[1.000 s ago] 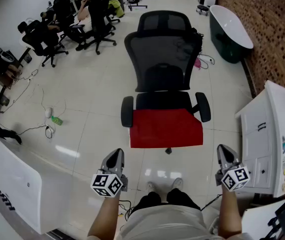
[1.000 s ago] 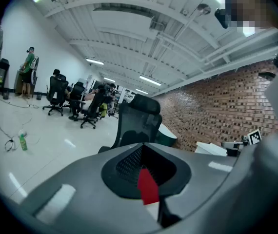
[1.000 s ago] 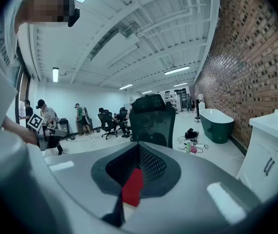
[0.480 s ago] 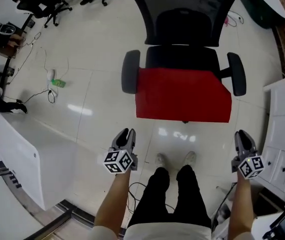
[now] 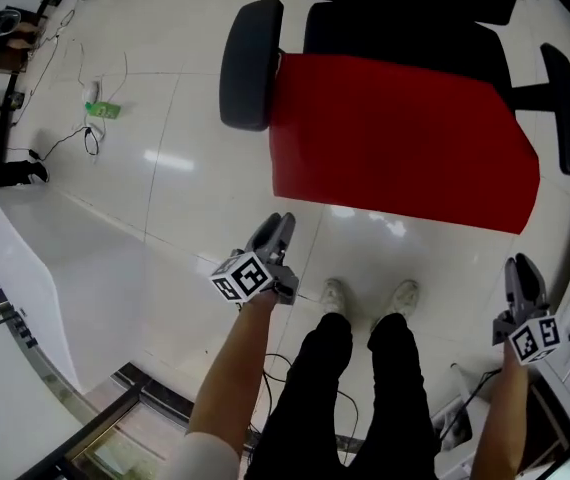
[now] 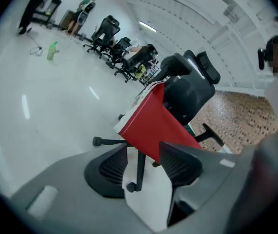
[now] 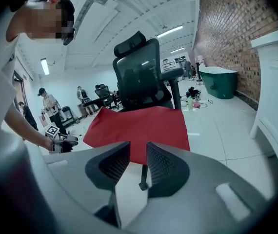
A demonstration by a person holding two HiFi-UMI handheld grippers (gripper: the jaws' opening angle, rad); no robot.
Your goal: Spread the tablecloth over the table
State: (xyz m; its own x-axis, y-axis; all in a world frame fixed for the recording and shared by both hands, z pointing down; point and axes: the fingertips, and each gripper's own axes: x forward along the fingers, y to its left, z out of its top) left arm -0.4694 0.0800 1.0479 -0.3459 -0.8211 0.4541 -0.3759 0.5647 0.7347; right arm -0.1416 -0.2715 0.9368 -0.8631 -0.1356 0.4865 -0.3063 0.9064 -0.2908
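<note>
We hold our left gripper (image 5: 279,226) and right gripper (image 5: 521,268) before the red tablecloth (image 5: 395,148) draped over the office chair (image 5: 250,63). Both pairs of fingers are opening, empty.

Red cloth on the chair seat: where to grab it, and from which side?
Probably best: take the red cloth at its two near corners, where the edge hangs free past the chair seat's front. Come from the front, left gripper and right gripper one corner each; their jaws are opening, empty.
</note>
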